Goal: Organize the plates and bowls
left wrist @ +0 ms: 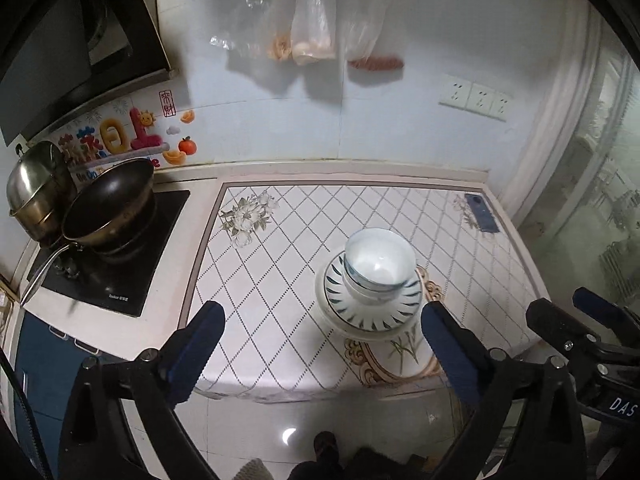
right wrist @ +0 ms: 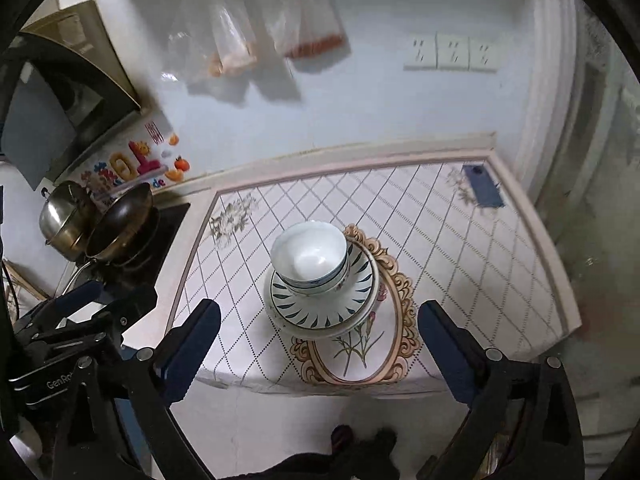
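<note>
A white bowl [left wrist: 376,260] sits nested on another bowl, on top of stacked plates with a dark leaf-pattern rim [left wrist: 372,312], near the front edge of the tiled counter [left wrist: 280,248]. The same bowl [right wrist: 310,252] and plates [right wrist: 324,308] show in the right wrist view. My left gripper [left wrist: 324,340] is open and empty, held back from the counter, just left of the stack. My right gripper [right wrist: 320,344] is open and empty, in front of the stack. The right gripper also shows at the right edge of the left wrist view [left wrist: 580,320].
A stove [left wrist: 108,264] with a dark wok [left wrist: 112,208] and a steel pot [left wrist: 36,188] stands at the left. A dark phone [left wrist: 482,213] lies at the counter's back right corner. Plastic bags [left wrist: 312,28] hang on the wall. Floor lies below the counter edge.
</note>
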Tool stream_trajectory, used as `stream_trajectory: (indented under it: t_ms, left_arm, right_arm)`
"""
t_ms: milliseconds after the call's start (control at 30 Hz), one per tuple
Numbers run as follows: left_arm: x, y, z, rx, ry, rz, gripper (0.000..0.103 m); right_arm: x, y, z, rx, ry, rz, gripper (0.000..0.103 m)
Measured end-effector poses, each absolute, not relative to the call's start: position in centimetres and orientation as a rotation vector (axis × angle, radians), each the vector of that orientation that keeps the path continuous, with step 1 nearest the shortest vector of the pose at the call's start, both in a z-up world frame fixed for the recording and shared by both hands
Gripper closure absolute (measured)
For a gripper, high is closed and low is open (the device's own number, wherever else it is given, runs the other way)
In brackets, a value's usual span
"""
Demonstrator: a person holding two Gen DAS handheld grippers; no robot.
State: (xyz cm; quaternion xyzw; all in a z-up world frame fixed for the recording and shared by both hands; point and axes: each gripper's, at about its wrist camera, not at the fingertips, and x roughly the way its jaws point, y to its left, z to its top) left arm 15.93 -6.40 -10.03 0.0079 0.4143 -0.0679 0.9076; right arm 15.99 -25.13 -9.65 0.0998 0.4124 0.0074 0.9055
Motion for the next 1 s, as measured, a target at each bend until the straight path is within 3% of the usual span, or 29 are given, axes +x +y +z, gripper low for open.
stream_trajectory:
  t_ms: [1000]
  left_arm:
    - [-0.3,-6.3,-5.2,0.007,0.677,-0.025,0.0]
  right_arm:
    - [-2.3,-24.8,-2.8,0.125,0.672,0.015,0.0]
